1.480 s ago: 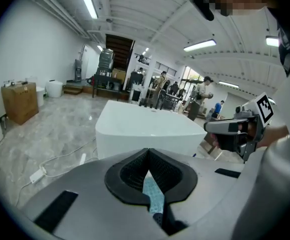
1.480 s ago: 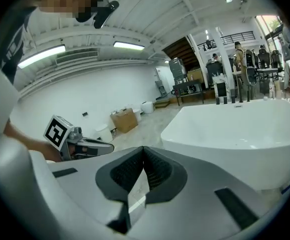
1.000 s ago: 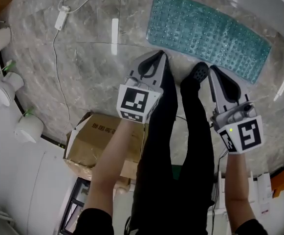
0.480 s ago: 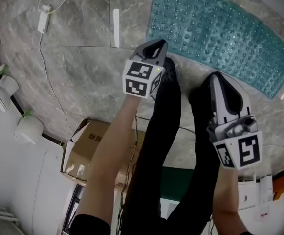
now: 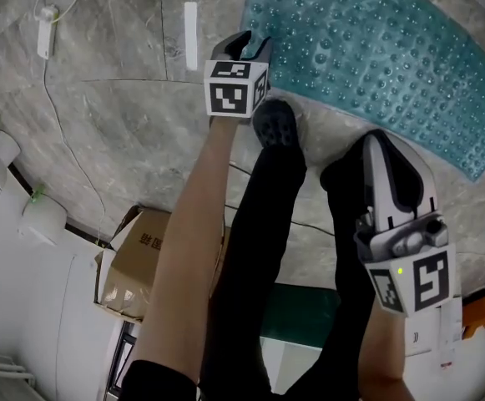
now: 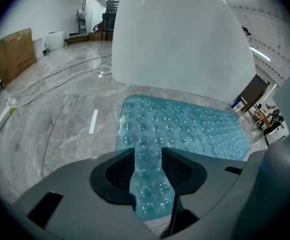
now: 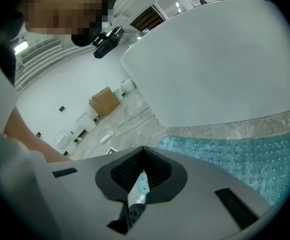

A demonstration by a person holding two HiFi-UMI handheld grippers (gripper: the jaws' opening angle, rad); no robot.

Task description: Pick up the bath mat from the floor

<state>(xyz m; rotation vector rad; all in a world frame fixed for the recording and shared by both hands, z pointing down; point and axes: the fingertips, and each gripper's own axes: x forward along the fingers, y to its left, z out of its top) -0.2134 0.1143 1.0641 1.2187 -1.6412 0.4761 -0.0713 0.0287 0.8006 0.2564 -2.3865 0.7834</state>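
Mat: The teal bath mat [image 5: 376, 65] lay flat on the marble floor [image 5: 117, 115], bumps up, with the white tub [image 6: 179, 39] rising just behind its far edge.
Left tongs: My left tongs [image 6: 148, 151] hung over the mat's left end, pointing steeply down. The jaws had just been opening and stood apart, with nothing between them, only the mat showing below through the gap.
Right tongs: My right tongs [image 7: 144, 160] were well back from the mat's near edge, above my leg, jaws together and empty.
Risk, edge: The mat hugged the floor, so I judged the pads might skate over the bumps and never get under the rim.
Risk, shoe: My shoe [image 5: 275, 124] stood just beside the mat's near edge; a step onto it would have pinned the mat.
Risk, droop: Held at one end only, the limp mat would likely sag and slip out, or drag against the tub behind it.
Risk, right side: The closed right tongs could give no help until opened.
Hidden: The mat's right end ran out of the head view, and its underside did not show. I could not tell whether the left tips touched the mat.
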